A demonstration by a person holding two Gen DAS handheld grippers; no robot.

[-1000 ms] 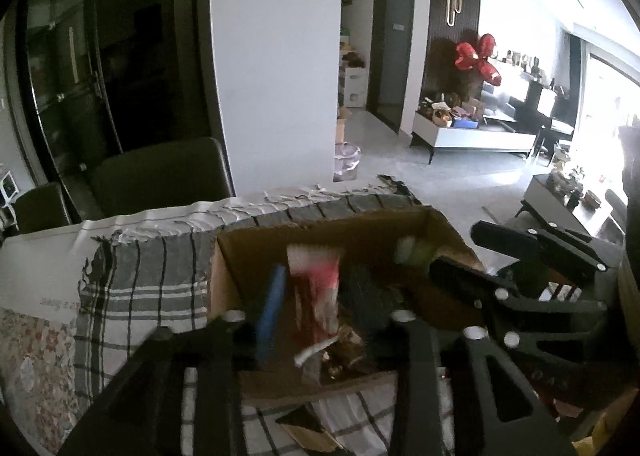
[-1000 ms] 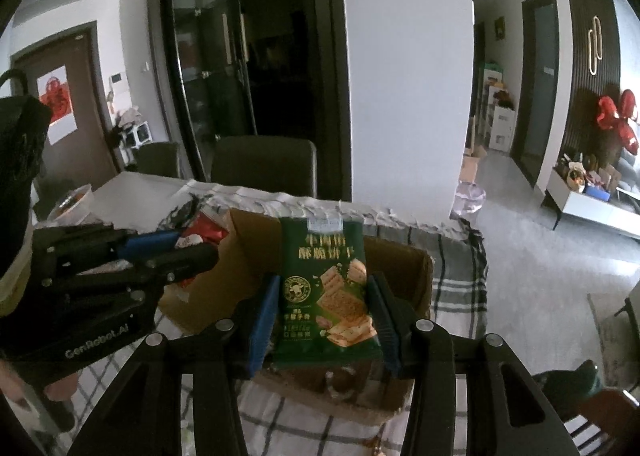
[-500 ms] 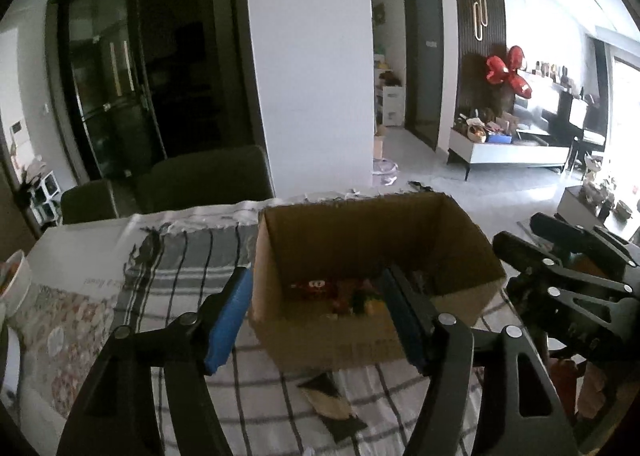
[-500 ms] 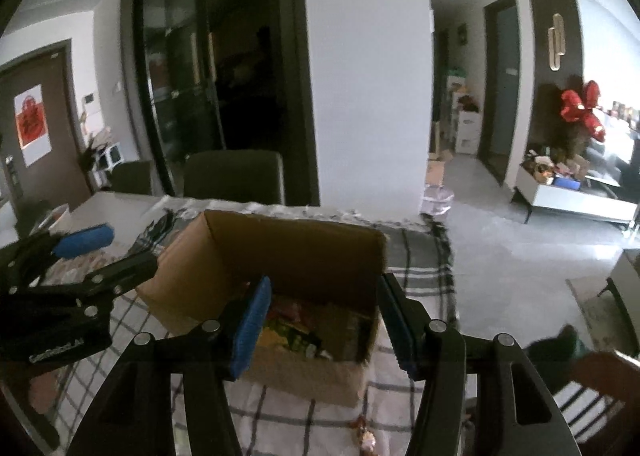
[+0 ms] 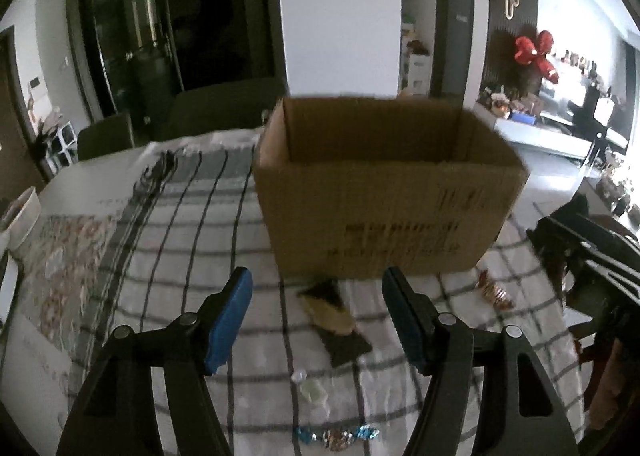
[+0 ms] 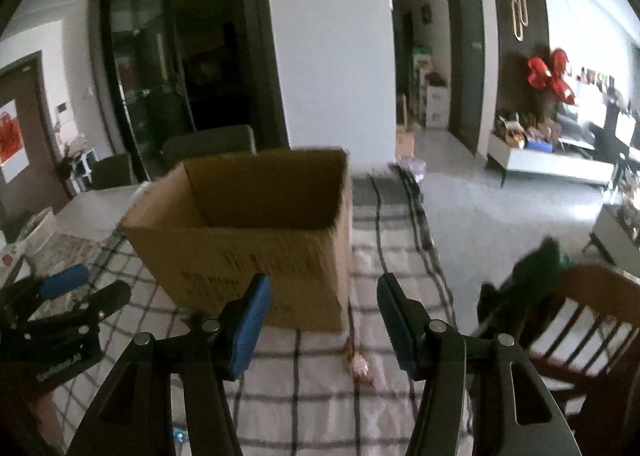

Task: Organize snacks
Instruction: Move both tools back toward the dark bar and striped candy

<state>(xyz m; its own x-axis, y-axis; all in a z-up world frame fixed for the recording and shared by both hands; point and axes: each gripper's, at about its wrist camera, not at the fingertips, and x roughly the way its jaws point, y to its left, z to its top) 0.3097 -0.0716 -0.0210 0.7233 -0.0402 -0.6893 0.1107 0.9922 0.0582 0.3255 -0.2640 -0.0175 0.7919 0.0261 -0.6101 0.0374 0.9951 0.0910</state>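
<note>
Jaws on the left gripper (image 5: 316, 320) are spread, empty, a dark snack packet (image 5: 334, 320) between them. Drop low, then pinch its middle. Right gripper (image 6: 322, 320) jaws are spread too, the box (image 6: 256, 240) just beyond.

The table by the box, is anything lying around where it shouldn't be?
Yes. A few snacks lie loose on the checked cloth, outside the box: a dark packet right in front of it, a reddish candy near its corner, and a shiny blue wrapper closer in. Both grippers are open and hold nothing.
</note>
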